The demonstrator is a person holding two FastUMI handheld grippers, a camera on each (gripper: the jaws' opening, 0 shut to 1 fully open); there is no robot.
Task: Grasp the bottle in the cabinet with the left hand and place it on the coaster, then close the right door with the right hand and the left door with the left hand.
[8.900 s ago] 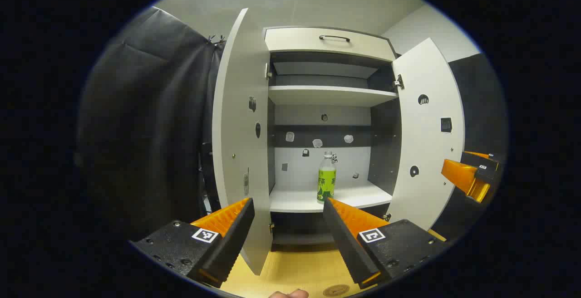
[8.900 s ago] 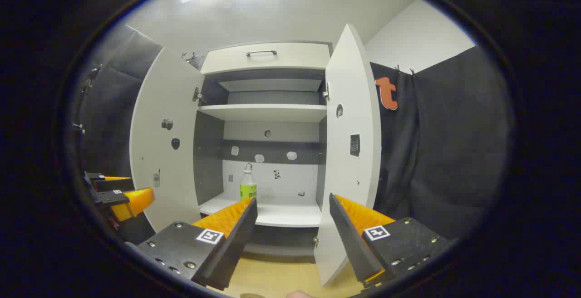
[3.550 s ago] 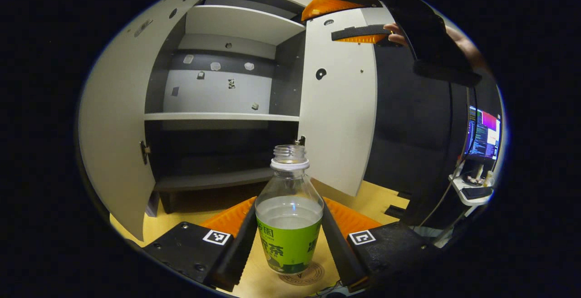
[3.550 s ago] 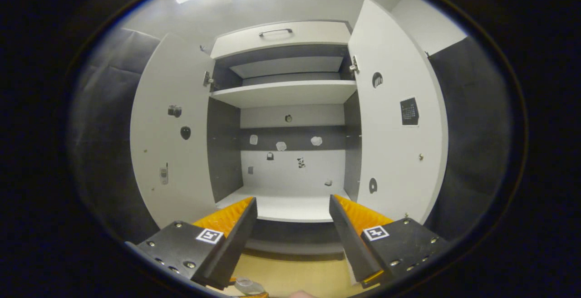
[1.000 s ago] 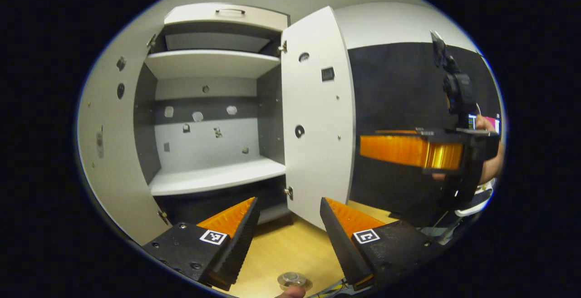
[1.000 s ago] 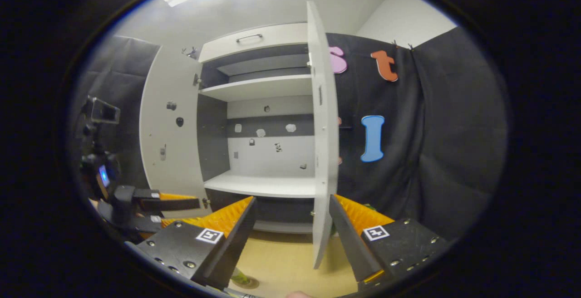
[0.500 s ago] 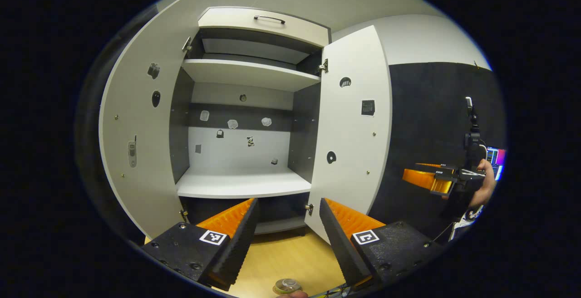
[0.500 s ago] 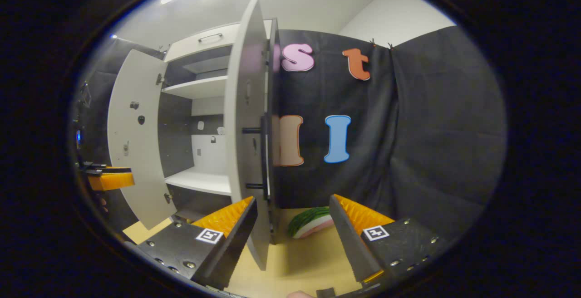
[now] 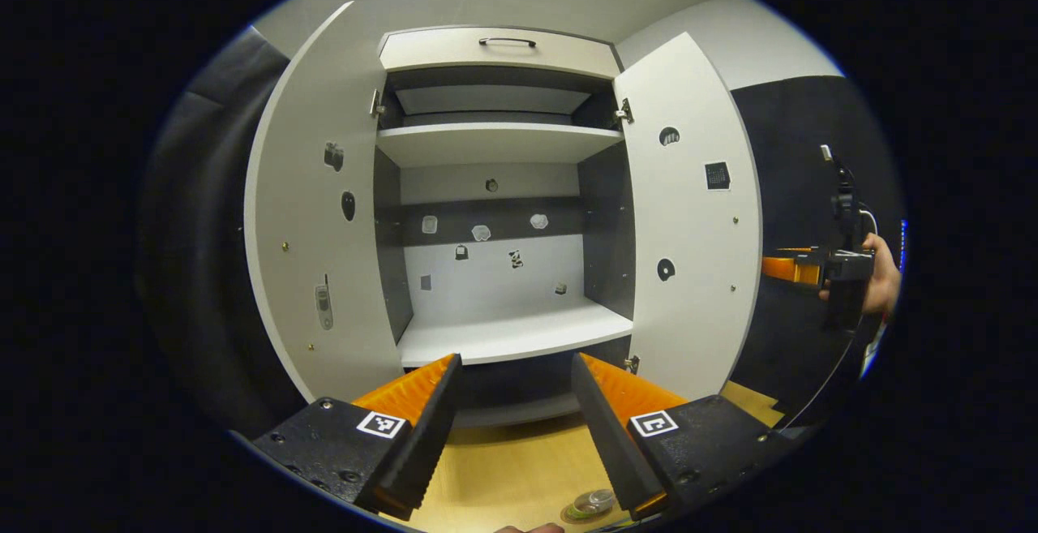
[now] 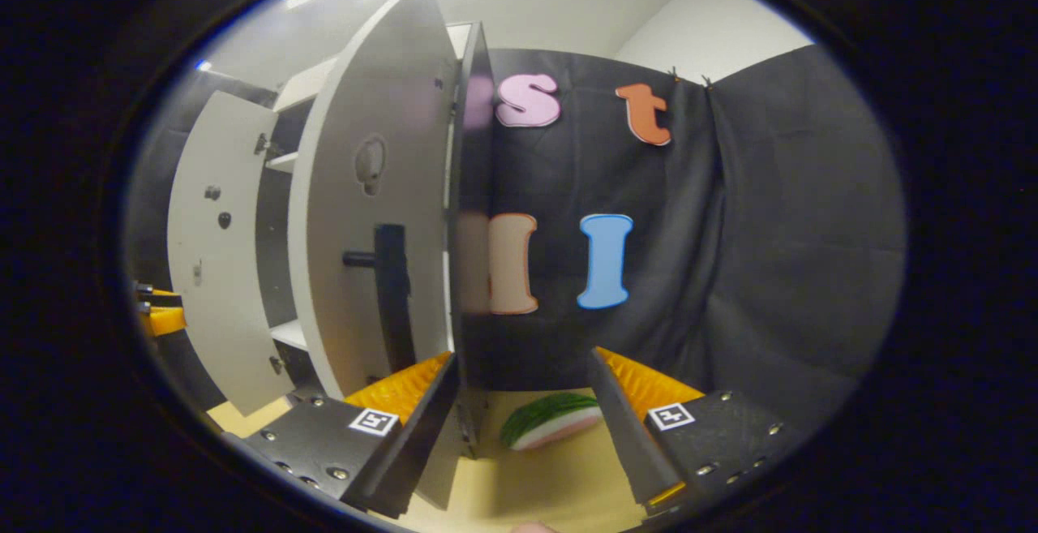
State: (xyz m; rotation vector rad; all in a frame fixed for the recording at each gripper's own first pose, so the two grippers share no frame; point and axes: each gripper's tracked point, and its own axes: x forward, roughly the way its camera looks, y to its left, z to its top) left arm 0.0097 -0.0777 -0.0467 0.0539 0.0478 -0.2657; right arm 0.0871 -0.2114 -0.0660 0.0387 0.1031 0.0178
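Closing the right door (image 10: 365, 217) is the step in hand, and the right gripper (image 10: 523, 403) sits on the outer side of that panel, close to its black handle (image 10: 389, 306). Its fingers are spread wide with nothing between them. A good push, I judge, lands flat on the outer face near the free edge, away from the hinge, and follows the swing so the handle does not catch a finger.

The left gripper (image 9: 511, 411) faces the cabinet (image 9: 495, 54), also spread wide and holding nothing, and the shelf (image 9: 511, 334) is bare. The bottle (image 9: 596, 500) appears at the bottom edge of the left gripper view, standing on the coaster (image 9: 572, 513), on the wooden floor (image 9: 511, 468). Keeping the left gripper clear of the closing door matters, since the left door (image 9: 308, 225) hangs open for its turn.
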